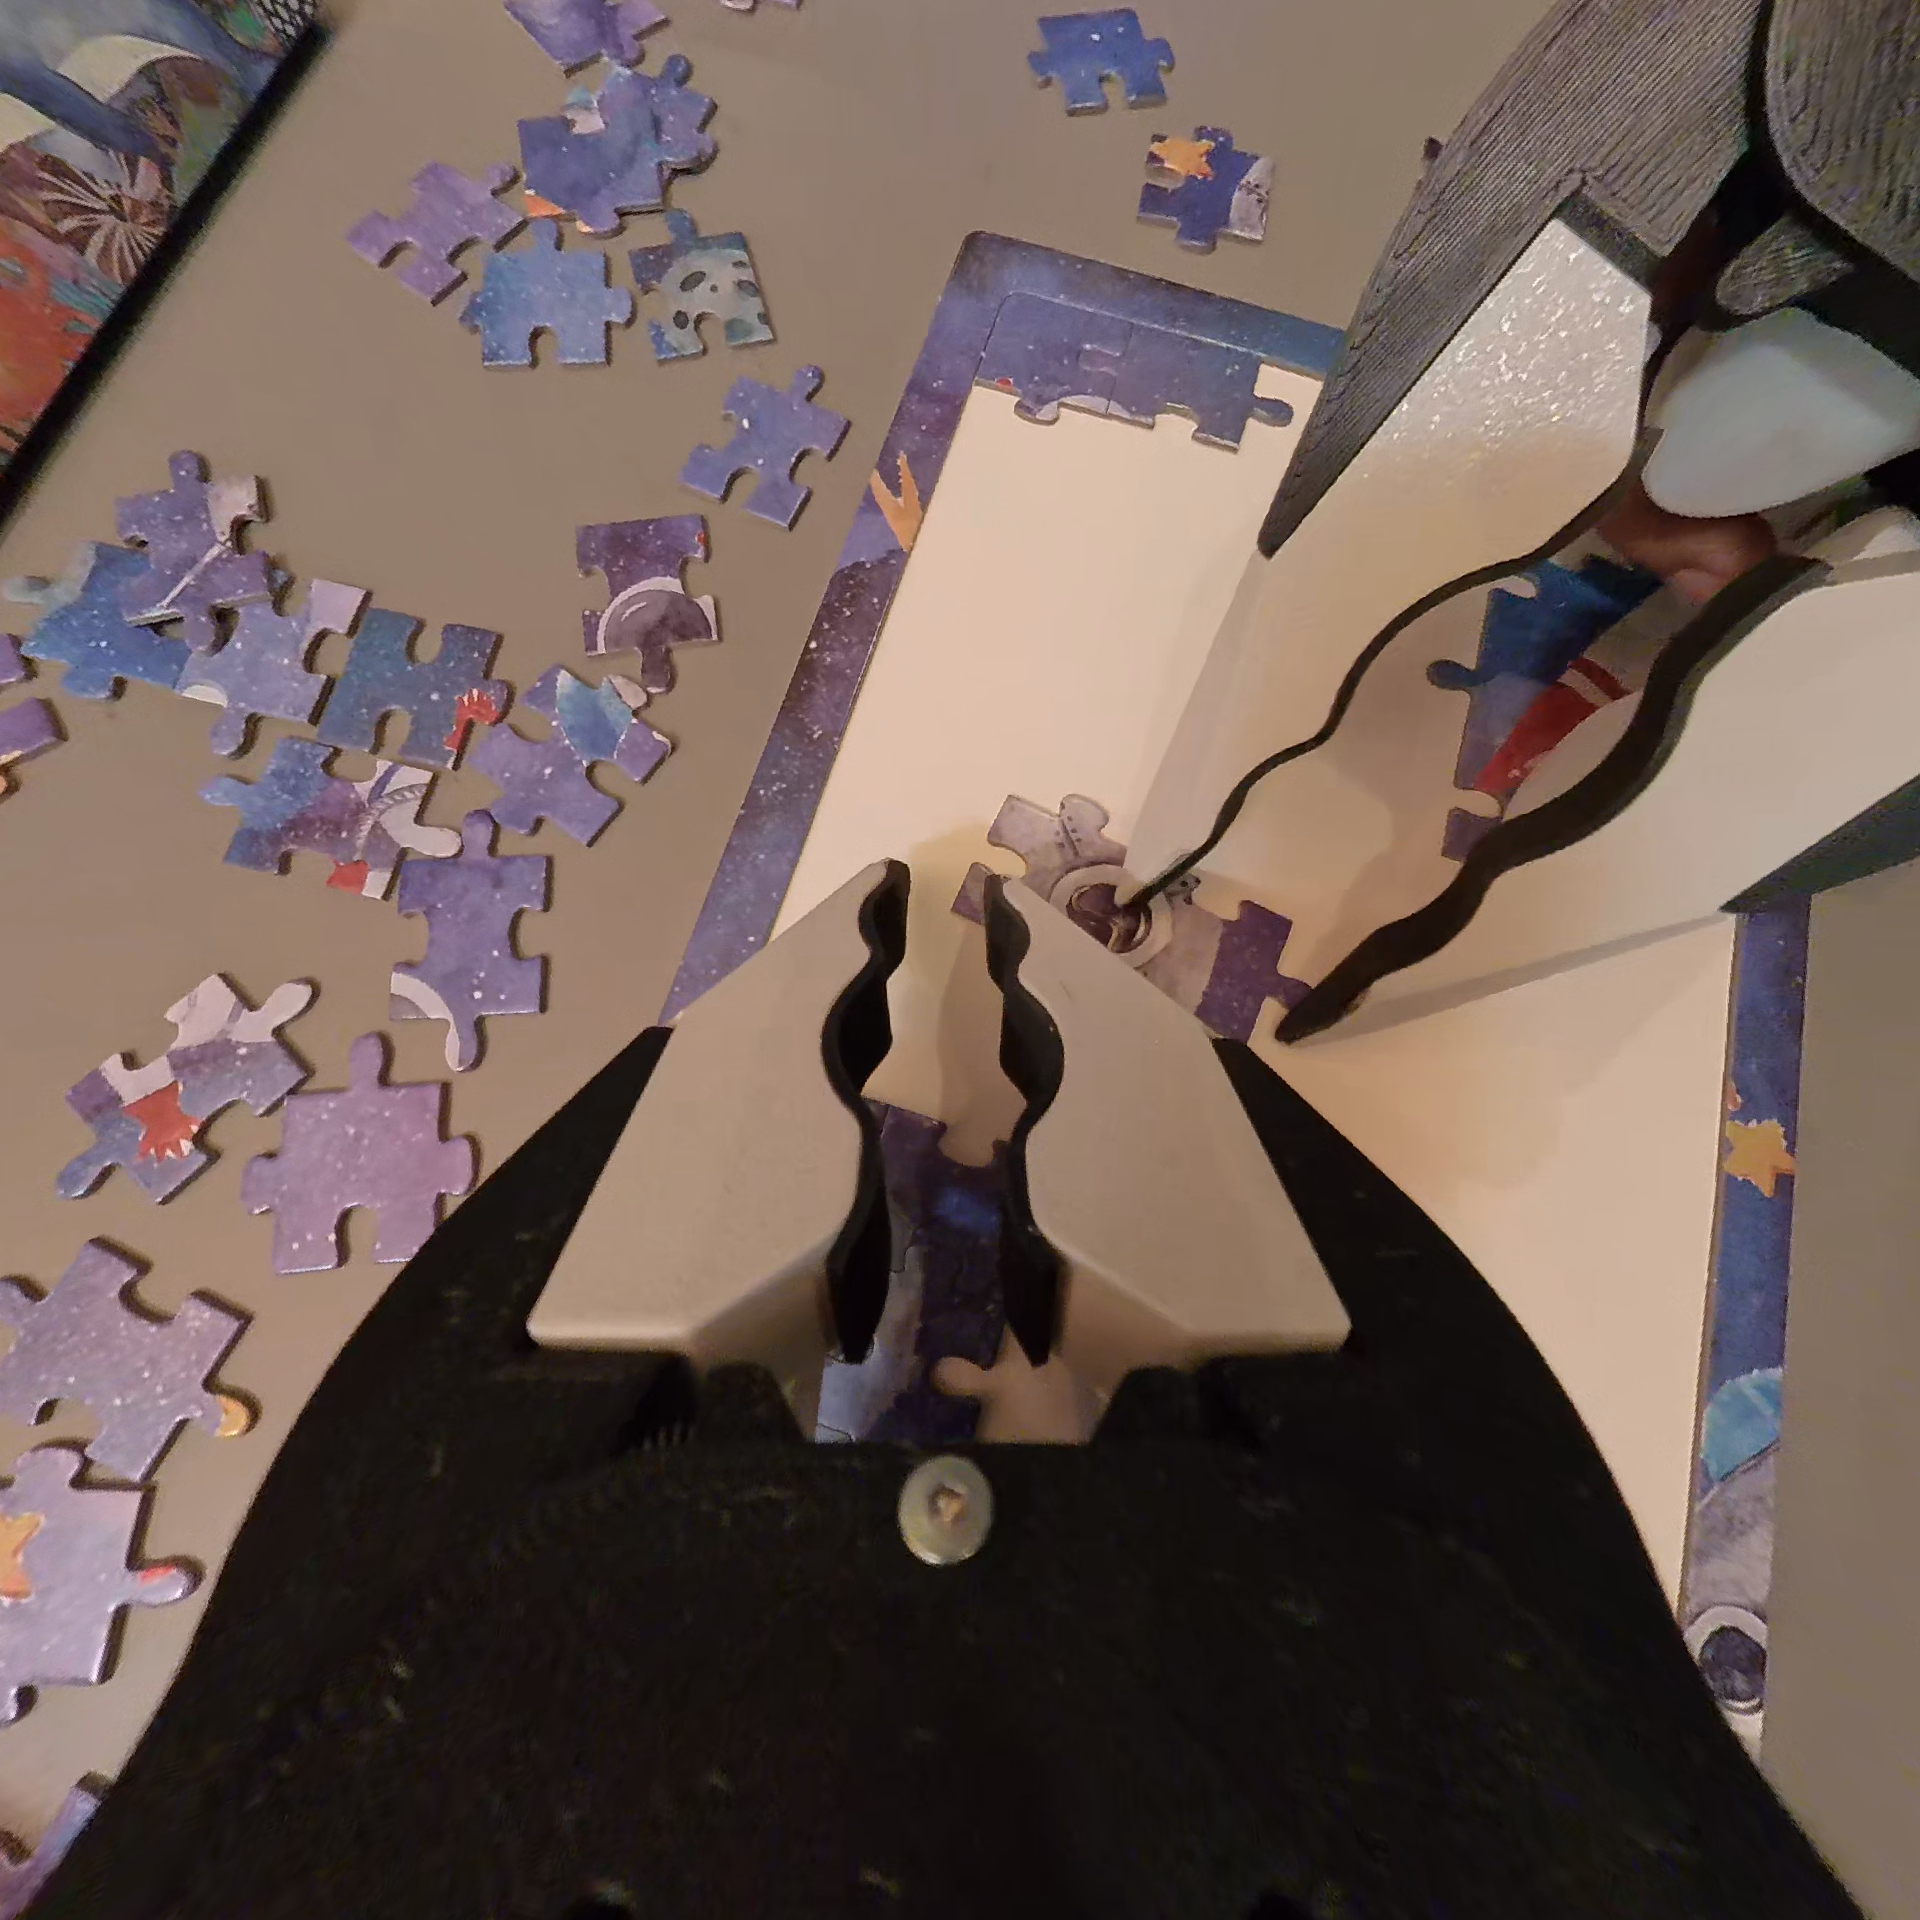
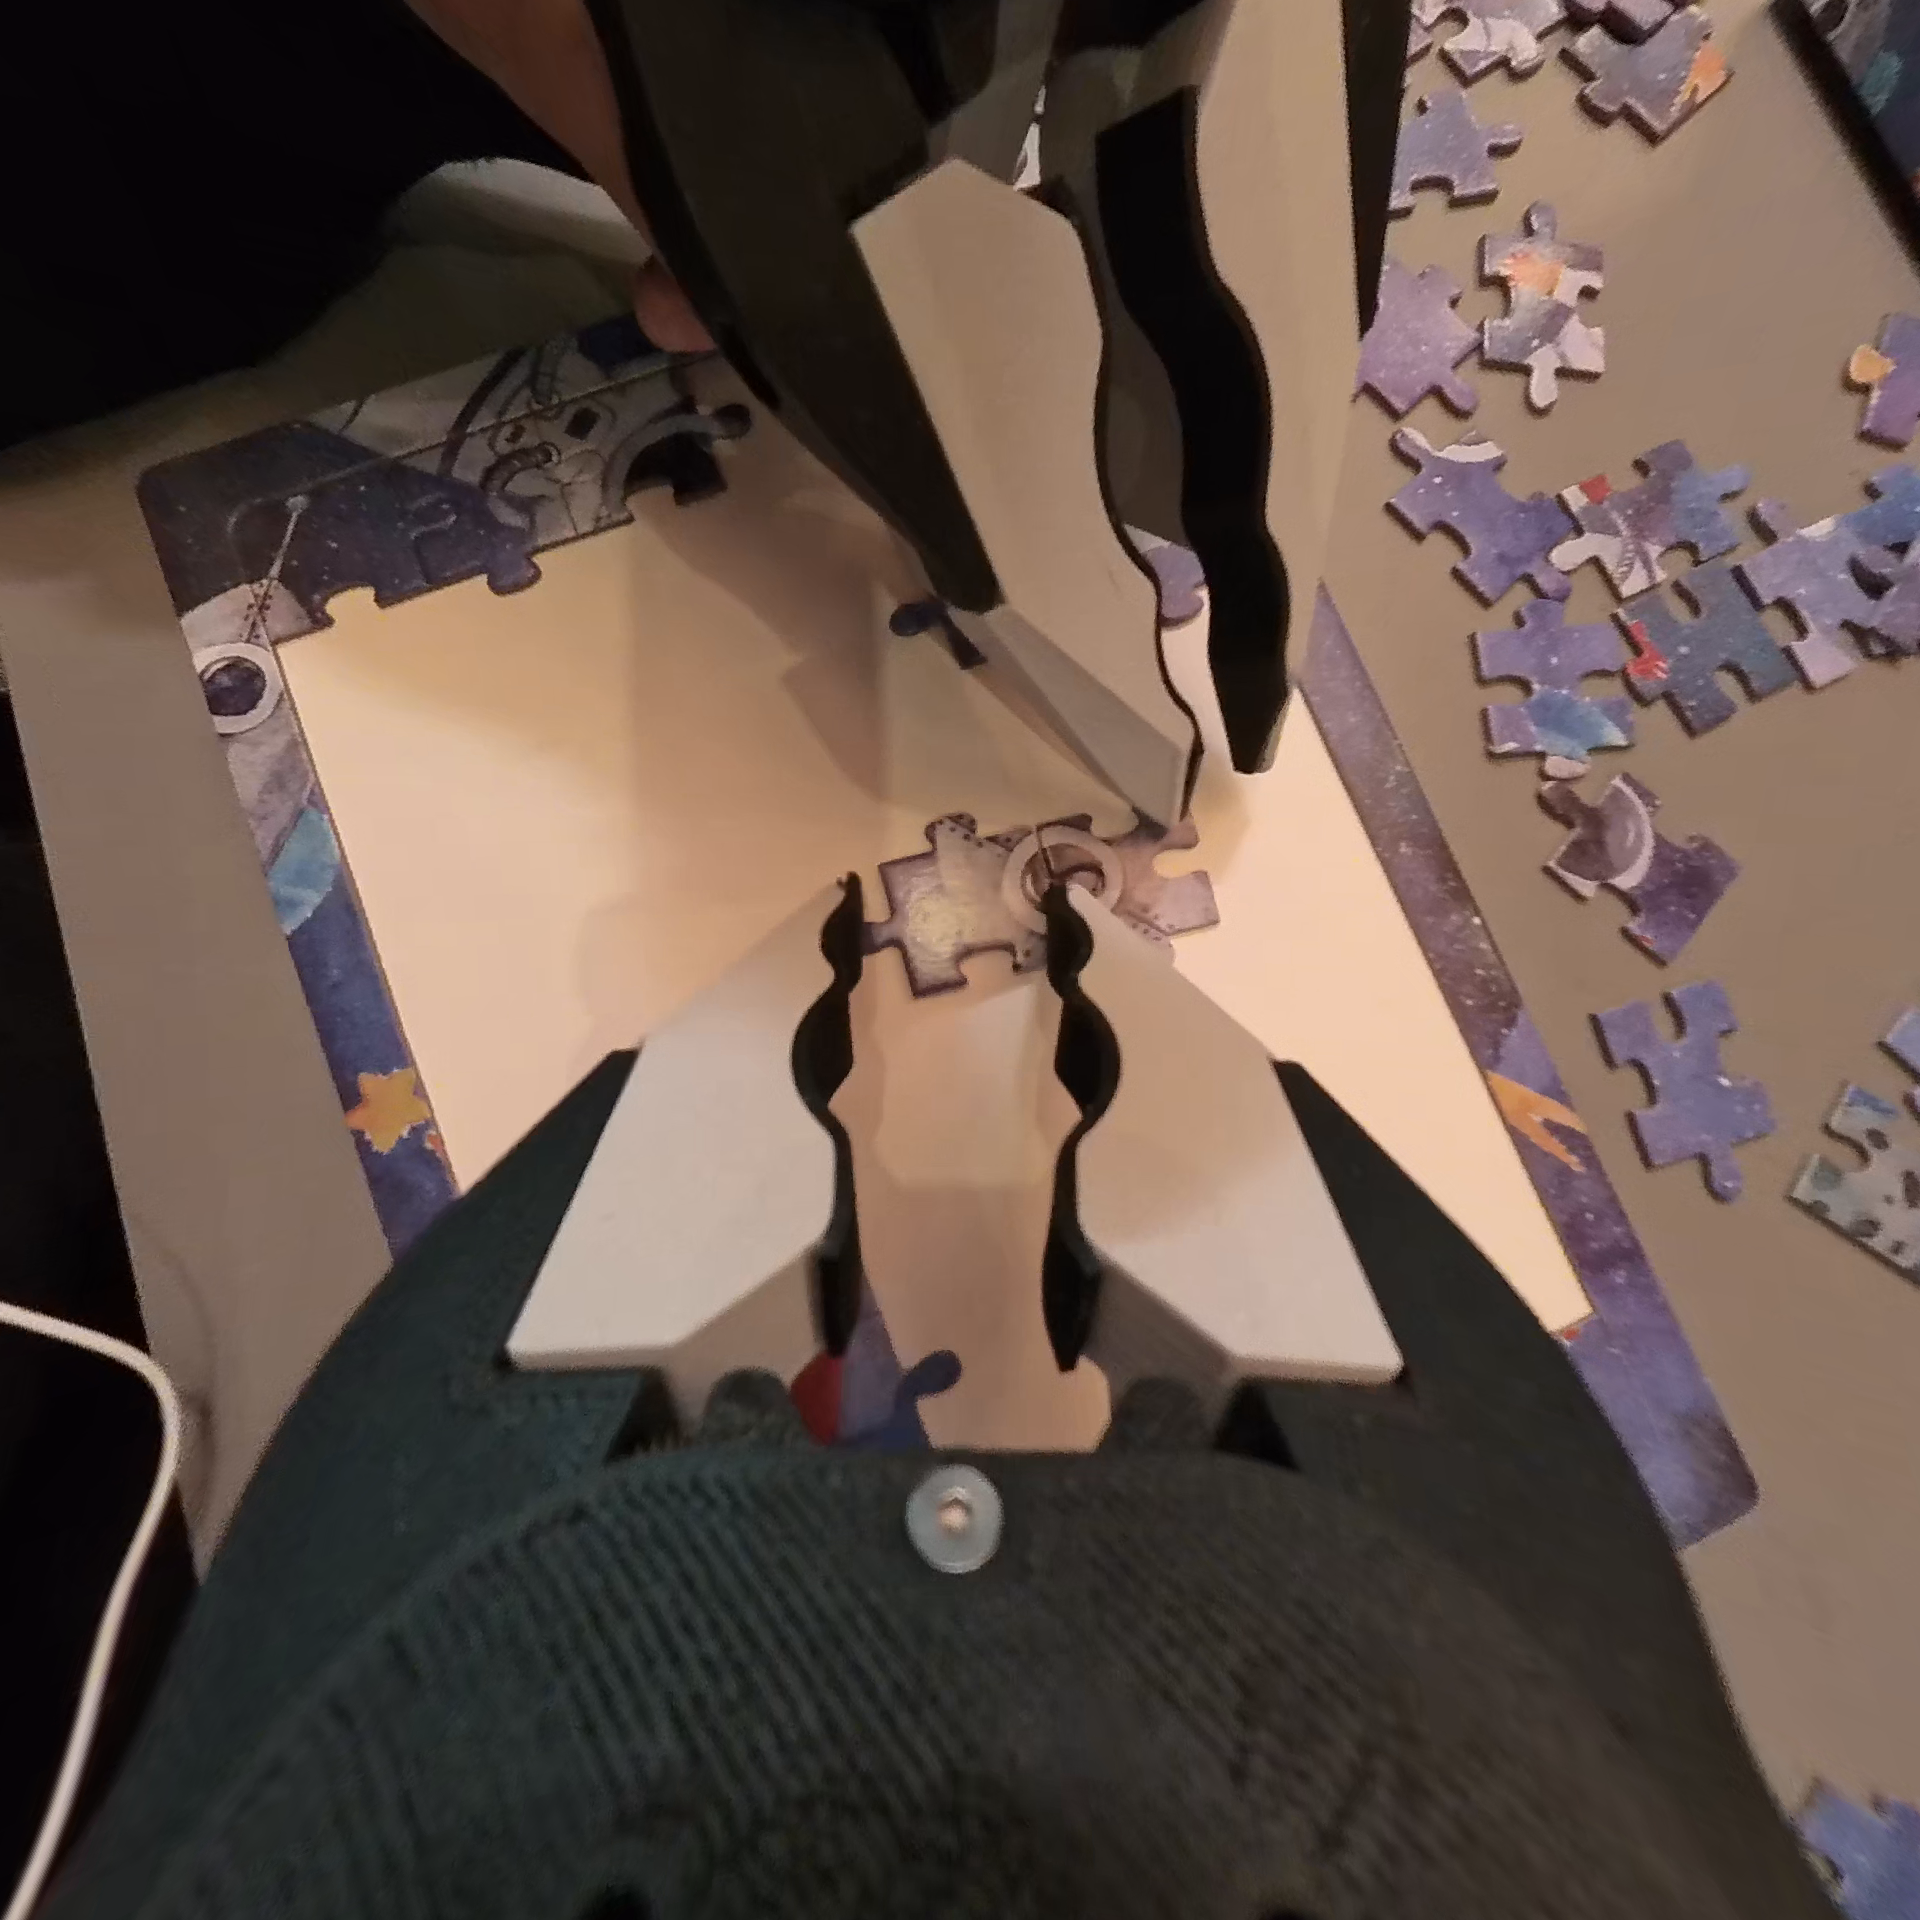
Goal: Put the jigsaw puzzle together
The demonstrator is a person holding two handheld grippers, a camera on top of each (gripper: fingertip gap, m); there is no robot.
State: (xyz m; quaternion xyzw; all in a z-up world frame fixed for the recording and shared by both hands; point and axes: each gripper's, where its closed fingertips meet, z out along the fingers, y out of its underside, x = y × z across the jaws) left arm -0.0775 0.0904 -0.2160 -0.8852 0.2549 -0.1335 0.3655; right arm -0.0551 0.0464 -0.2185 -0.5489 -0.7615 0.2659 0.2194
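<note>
Two pairs of tongs meet over a shallow puzzle tray (image 2: 1382, 717) with a starry purple rim and a pale bare floor, lying on a grey bench (image 1: 343, 436). On that floor sit two joined purple puzzle pieces (image 2: 966, 904), their shared picture a white ring that spans the seam. The right tongs (image 2: 951, 899) stand released and spread over them: one fingertip (image 2: 1060, 904) rests on the ring at the seam and the other sits at the left edge of the pair, so the pieces lie flat under the tips instead of being pinched or lifted. The left tongs (image 1: 940, 883) are narrowly parted with nothing between the tips; one tip touches the far corner of the same pair, which looks like a way of steadying it from the opposite side. A few pieces already sit locked along the tray's rim (image 2: 499, 488), apparently built inward from the edges. Many loose pieces (image 1: 416, 686) lie scattered on the bench beside the tray, face up, within easy reach. A colourful picture board (image 1: 94, 197) lies at the bench's far left corner in the left wrist view.
</note>
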